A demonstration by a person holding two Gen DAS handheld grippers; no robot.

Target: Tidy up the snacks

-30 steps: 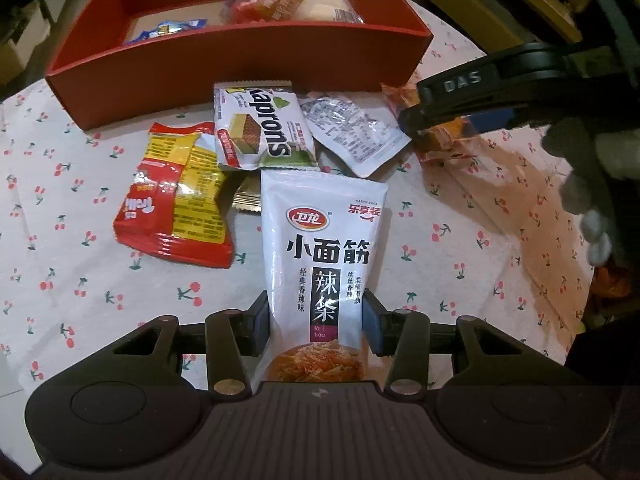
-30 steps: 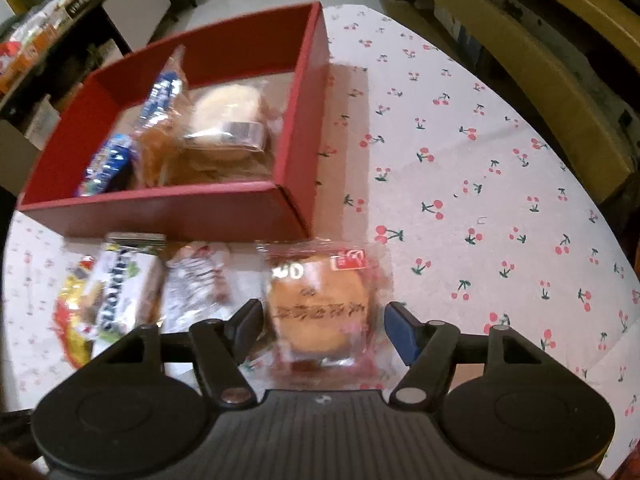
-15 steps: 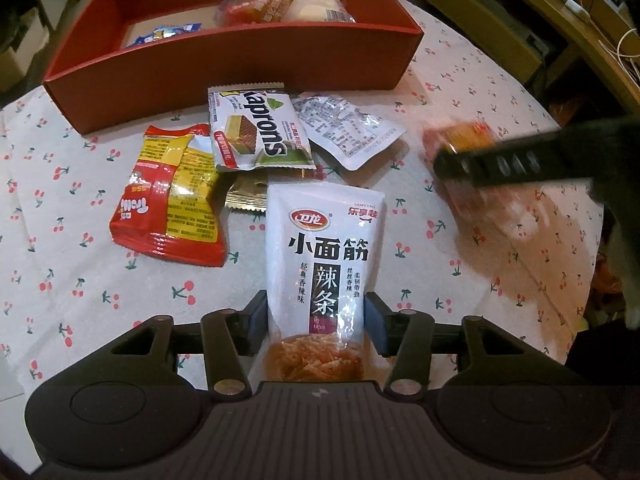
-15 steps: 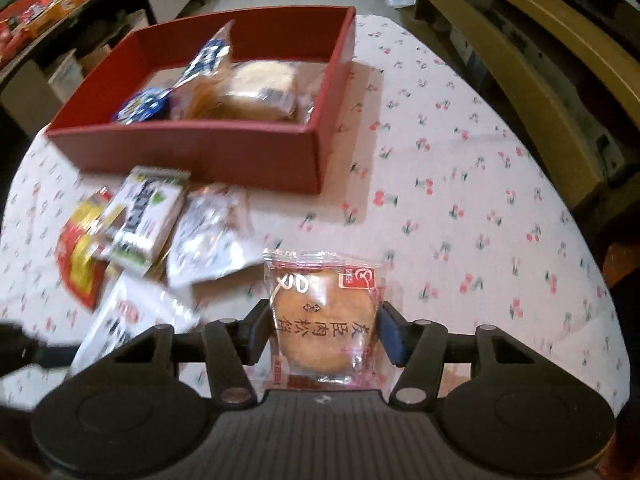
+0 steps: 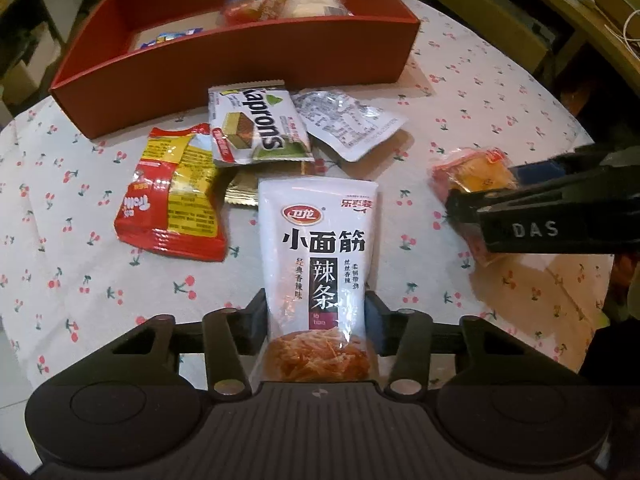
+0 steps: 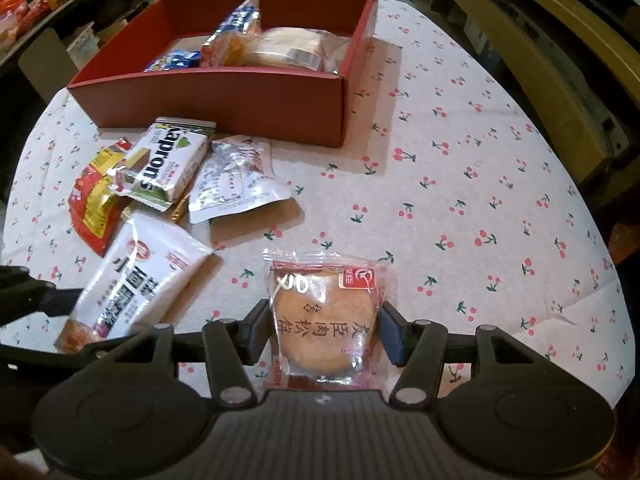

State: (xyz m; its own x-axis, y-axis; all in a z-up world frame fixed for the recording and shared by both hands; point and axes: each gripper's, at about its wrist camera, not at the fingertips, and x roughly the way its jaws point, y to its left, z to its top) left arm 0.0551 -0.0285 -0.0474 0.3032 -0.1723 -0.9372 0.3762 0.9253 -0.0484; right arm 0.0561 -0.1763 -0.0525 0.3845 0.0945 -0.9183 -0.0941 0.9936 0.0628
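My left gripper [image 5: 316, 318] is shut on a white latiao snack bag [image 5: 320, 256], held above the table; the bag also shows in the right wrist view [image 6: 136, 280]. My right gripper [image 6: 324, 332] is shut on a round meat-floss cake in a clear pink wrapper [image 6: 324, 320], which appears in the left wrist view [image 5: 472, 172] at the right. A red box [image 5: 240, 56] at the back holds several snacks. In front of it lie a Kaprons wafer pack [image 5: 256, 128], a red-yellow bag [image 5: 172, 200] and a silver pouch [image 5: 348, 124].
The round table has a white cloth with cherry print [image 6: 480, 200]. A small gold packet [image 5: 240, 192] lies under the Kaprons pack. A wooden bench or rail [image 6: 560, 60] runs beyond the table's right edge. Shelves stand at the far left.
My right gripper has pulled back from the red box toward the table's near right side, carrying the cake. My left gripper with the white bag has stayed nearly in place.
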